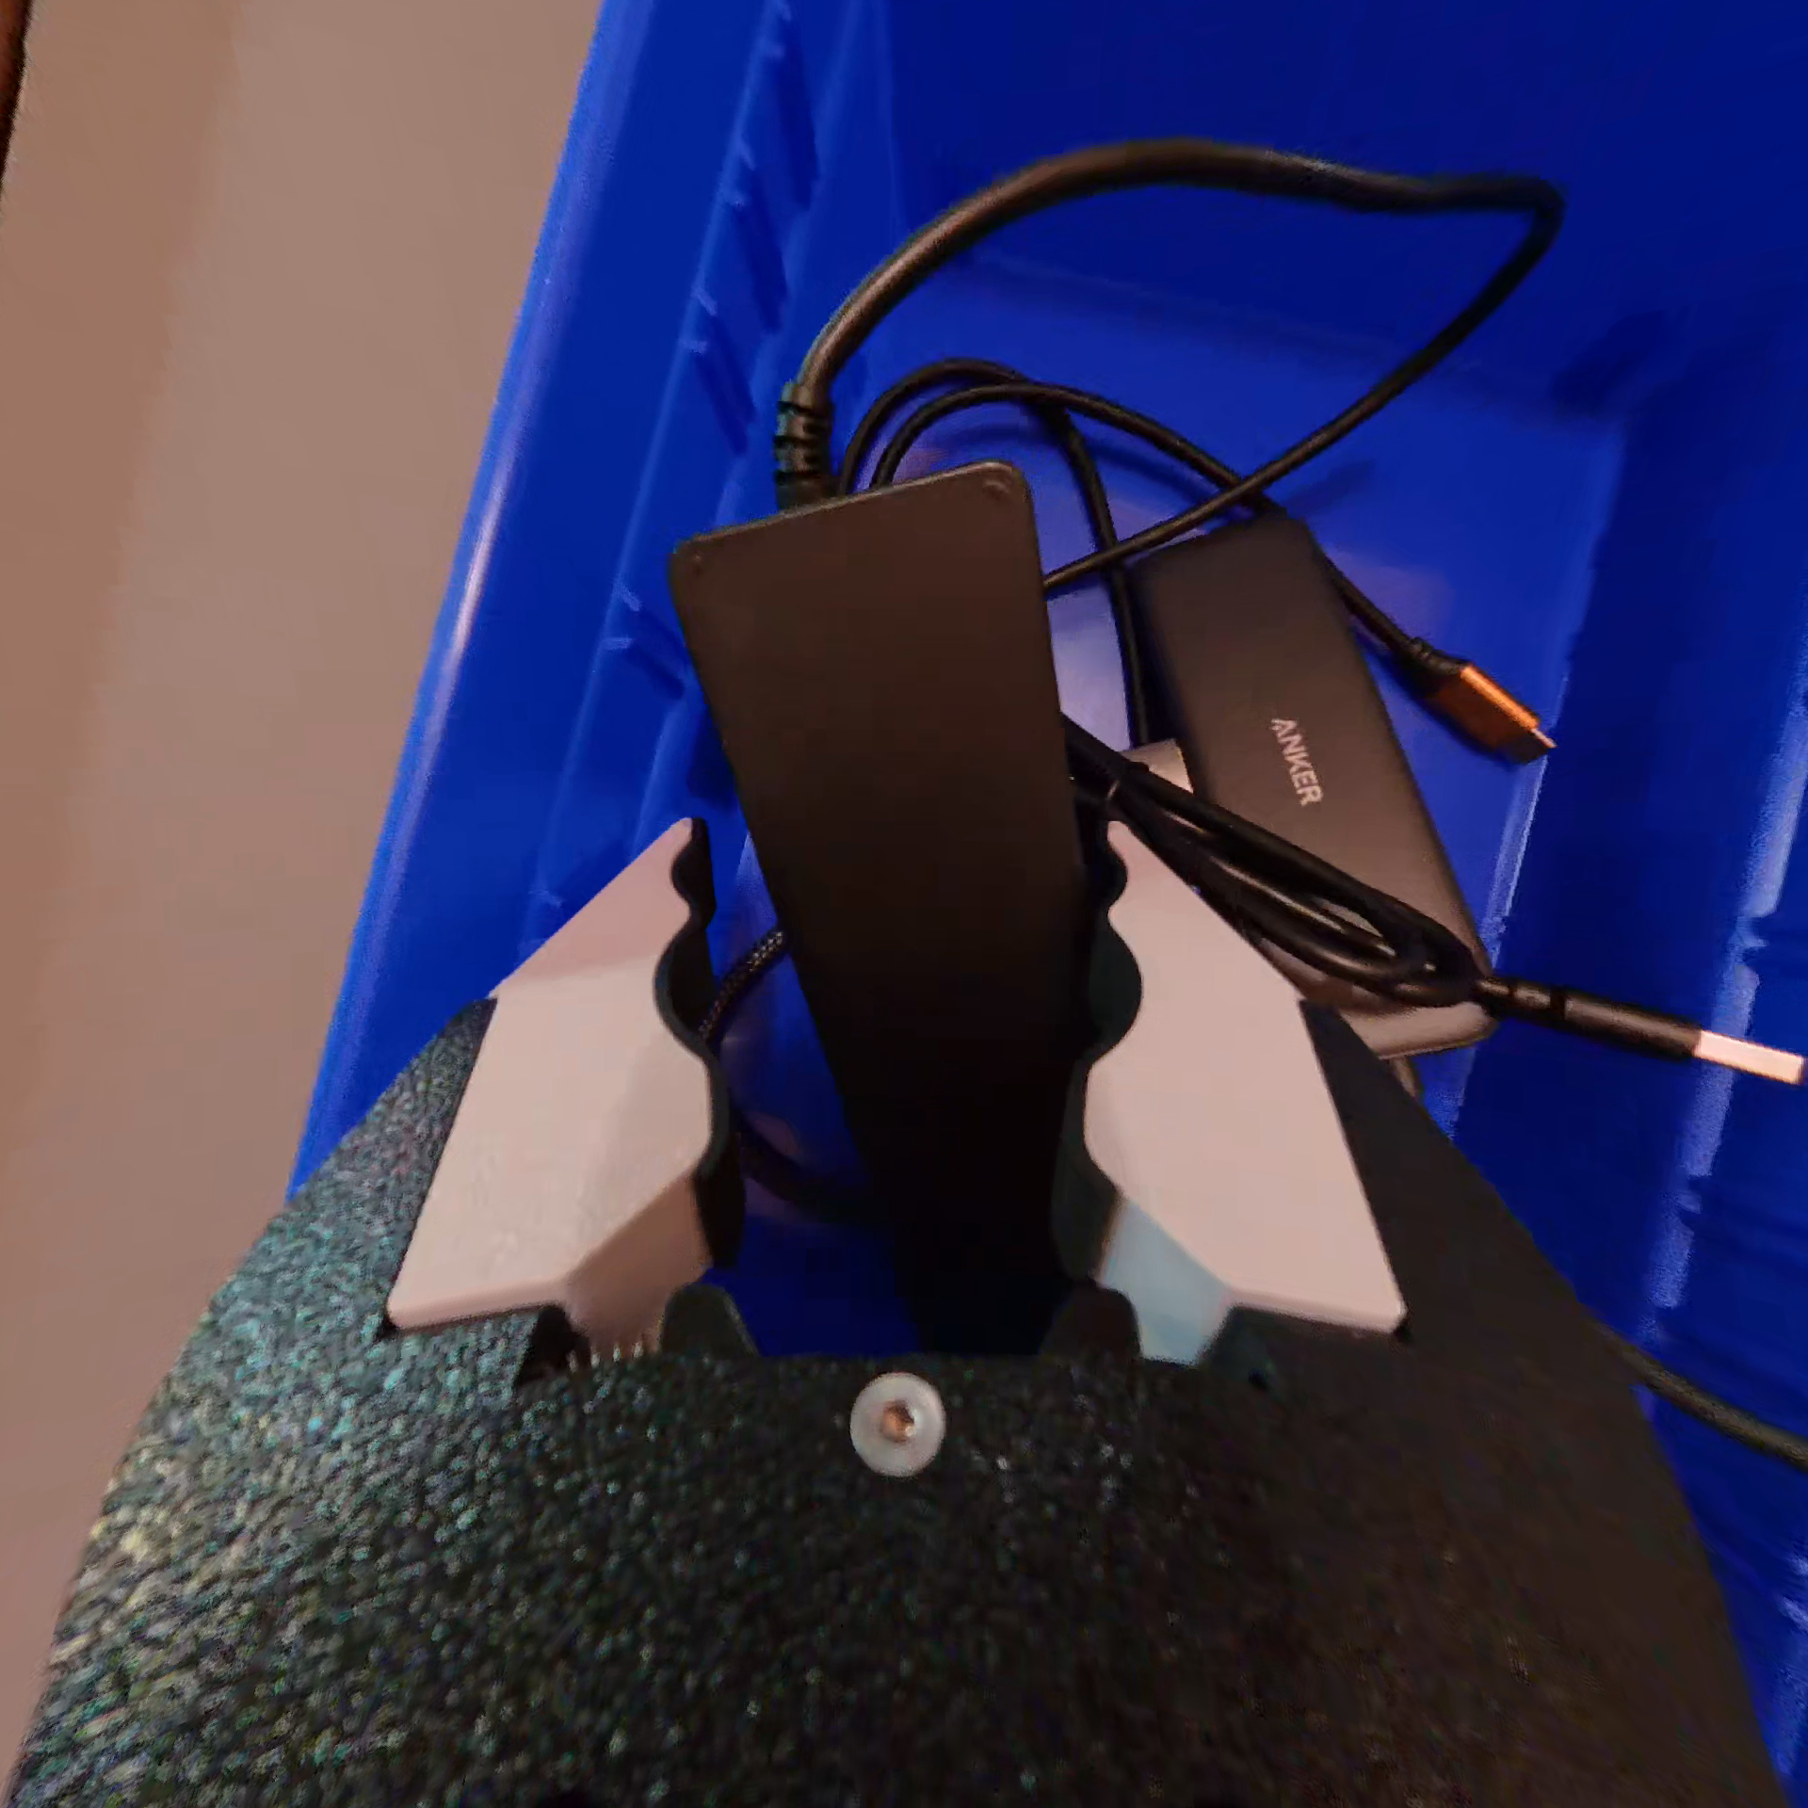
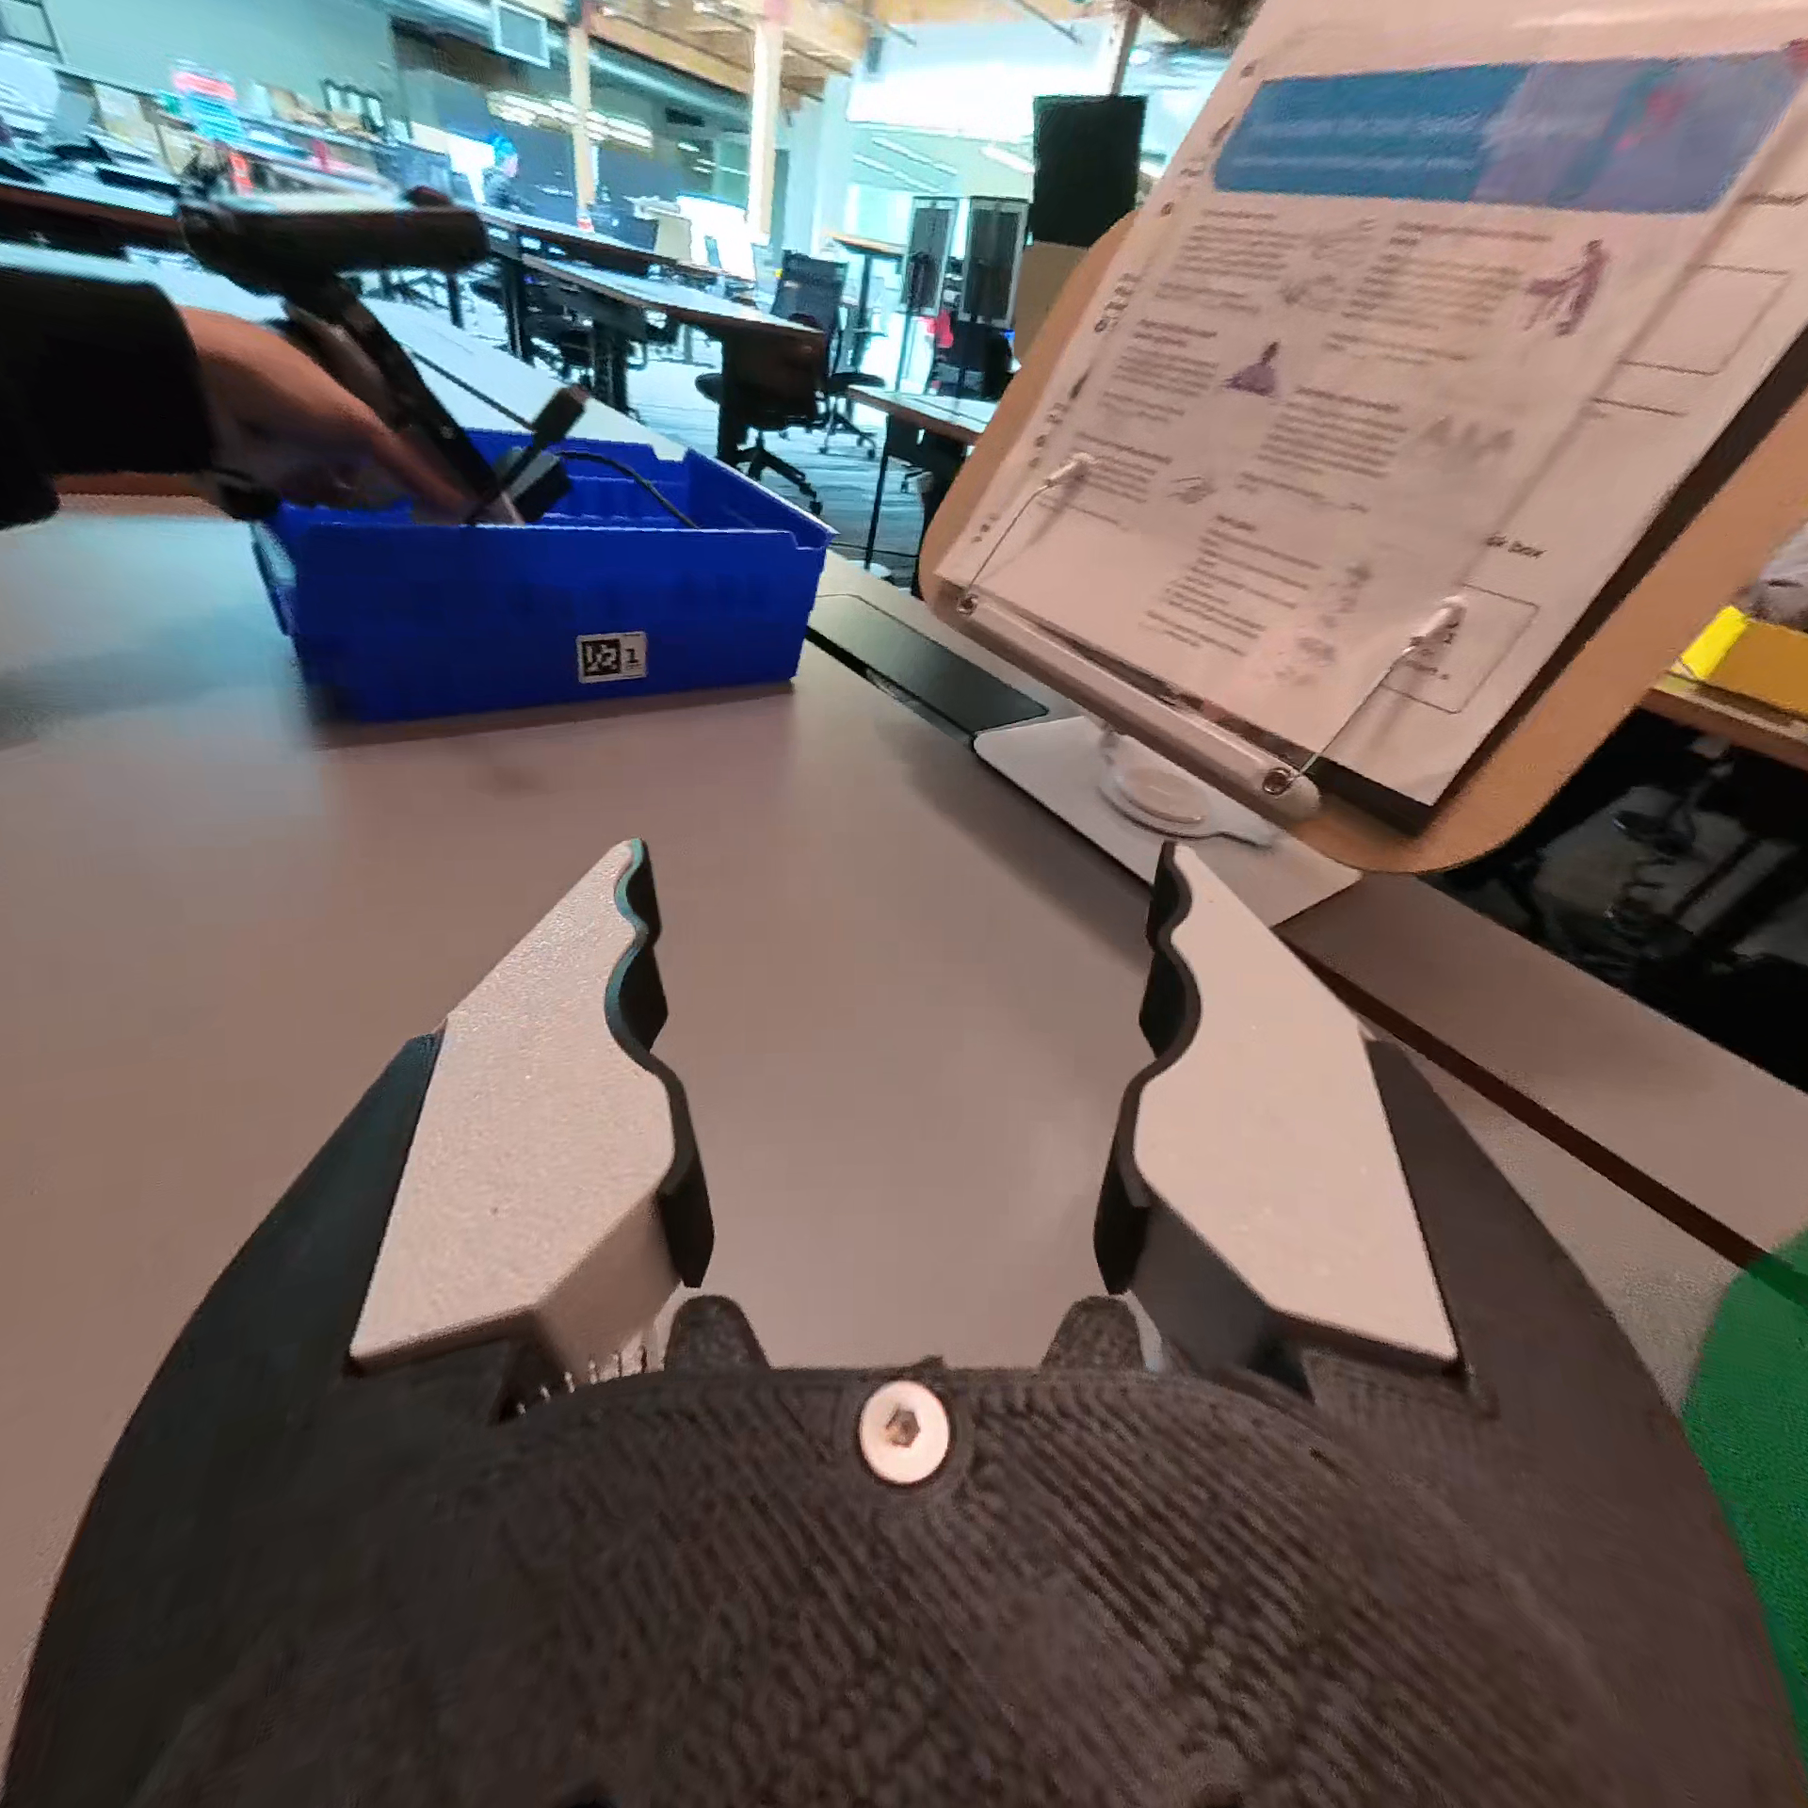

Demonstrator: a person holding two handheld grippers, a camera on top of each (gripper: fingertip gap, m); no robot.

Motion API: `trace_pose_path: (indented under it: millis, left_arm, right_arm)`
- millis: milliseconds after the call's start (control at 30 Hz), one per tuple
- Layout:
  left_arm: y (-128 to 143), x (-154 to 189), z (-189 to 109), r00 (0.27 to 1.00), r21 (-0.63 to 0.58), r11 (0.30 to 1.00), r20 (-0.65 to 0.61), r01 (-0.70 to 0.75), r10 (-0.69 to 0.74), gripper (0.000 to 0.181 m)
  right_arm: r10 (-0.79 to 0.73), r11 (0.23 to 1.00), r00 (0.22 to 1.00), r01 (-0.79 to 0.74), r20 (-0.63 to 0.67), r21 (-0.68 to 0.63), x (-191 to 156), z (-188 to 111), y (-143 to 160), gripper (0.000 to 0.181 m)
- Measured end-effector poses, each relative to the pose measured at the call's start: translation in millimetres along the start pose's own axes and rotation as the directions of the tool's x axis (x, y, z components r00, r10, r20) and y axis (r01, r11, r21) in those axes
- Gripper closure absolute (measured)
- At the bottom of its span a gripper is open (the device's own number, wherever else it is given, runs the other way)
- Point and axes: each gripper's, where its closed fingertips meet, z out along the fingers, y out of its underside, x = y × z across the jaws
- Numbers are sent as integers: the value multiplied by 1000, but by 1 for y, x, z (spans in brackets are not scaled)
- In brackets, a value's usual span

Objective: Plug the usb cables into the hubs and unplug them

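Note:
My left gripper [image 1: 900, 841] is inside a blue bin [image 1: 587, 489] and is shut on a flat black hub [image 1: 881, 734], which tilts up between its fingers. The hub's thick black cable [image 1: 1174, 171] loops toward the bin's back. A second dark grey hub [image 1: 1301, 744] lies to the right. A bundled black cable with a silver USB plug [image 1: 1741, 1062] lies across it, and an orange-tipped plug [image 1: 1477, 700] lies beyond. My right gripper [image 2: 900, 861] is open and empty over the table. From there the left gripper [image 2: 479, 494] shows in the bin [image 2: 548, 616] with the hub [image 2: 538, 470].
A document stand [image 2: 1370, 440] holding a printed sheet stands at the right on a white base. A person's hand [image 2: 293, 421] holds the left gripper. The grey table [image 2: 881, 783] stretches between my right gripper and the bin. Desks and chairs fill the background.

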Motion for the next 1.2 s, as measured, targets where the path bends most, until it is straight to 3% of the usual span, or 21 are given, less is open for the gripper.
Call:
trace_pose_path:
  millis: [167,200,300,600,867,1033,1200]
  left_arm:
    - [5,6,3,999,11,1000,-32,6,-6,108]
    - [10,7,6,999,-13,1000,-30,-12,12,102]
    - [15,12,12,998,-2,1000,-56,15,-15,107]
    - [20,6,17,1000,-59,998,-6,-11,11,105]
    - [19,5,15,999,-58,998,-13,-32,31,117]
    - [4,7,-2,998,57,997,-50,-42,45,118]
    - [-40,21,-59,984,285,958,-165,-11,60,118]
  right_arm:
    - [160,980,987,-158,-1,117,13,-13,-8,83]
    - [188,976,982,-185,-10,112,18,-14,-5,85]
    - [245,962,969,-239,-37,130,27,-18,0,85]
    - [232,964,973,-226,-25,142,24,-23,-3,86]
    - [243,958,970,-236,-21,162,26,-27,-4,89]
    - [264,948,964,-255,-24,190,31,-32,-6,93]
    - [299,935,954,-287,-25,208,34,-33,-5,96]
